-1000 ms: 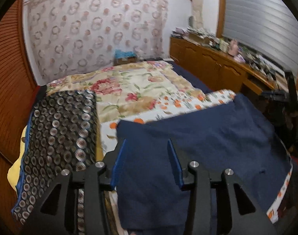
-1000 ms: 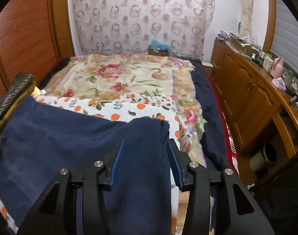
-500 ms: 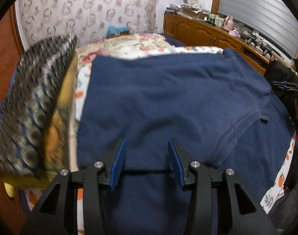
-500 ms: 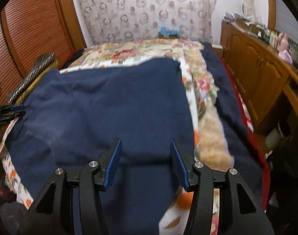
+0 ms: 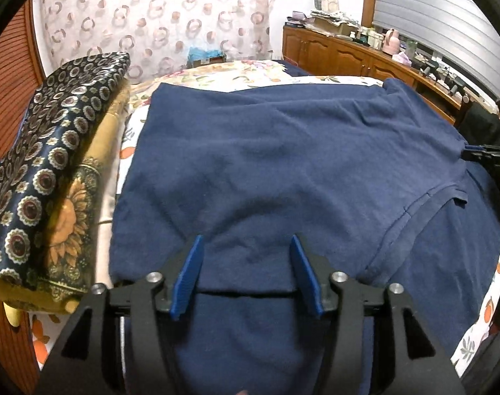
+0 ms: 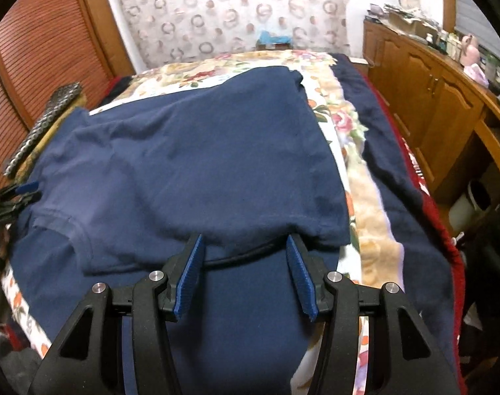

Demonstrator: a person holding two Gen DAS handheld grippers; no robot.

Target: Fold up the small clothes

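Observation:
A navy blue T-shirt [image 5: 283, 164] lies folded over on the bed; it also shows in the right wrist view [image 6: 200, 164]. Its folded-over top layer ends in a hem just ahead of each gripper. My left gripper [image 5: 246, 250] is open and empty over the near left part of the shirt. My right gripper [image 6: 243, 247] is open and empty over the near right part. The right gripper shows at the right edge of the left wrist view [image 5: 487, 154], and the left gripper at the left edge of the right wrist view [image 6: 16, 194].
A folded patterned blanket stack [image 5: 52, 171] lies left of the shirt. The floral bedspread [image 6: 358, 171] and a dark blanket [image 6: 401, 177] lie to the right. A wooden cabinet [image 6: 440, 98] stands right of the bed, a slatted wooden wall [image 6: 42, 39] on the left.
Both grippers have carried the shirt's edge forward over the bed, laid it down as a fold and let go. Their jaws stand wider now.

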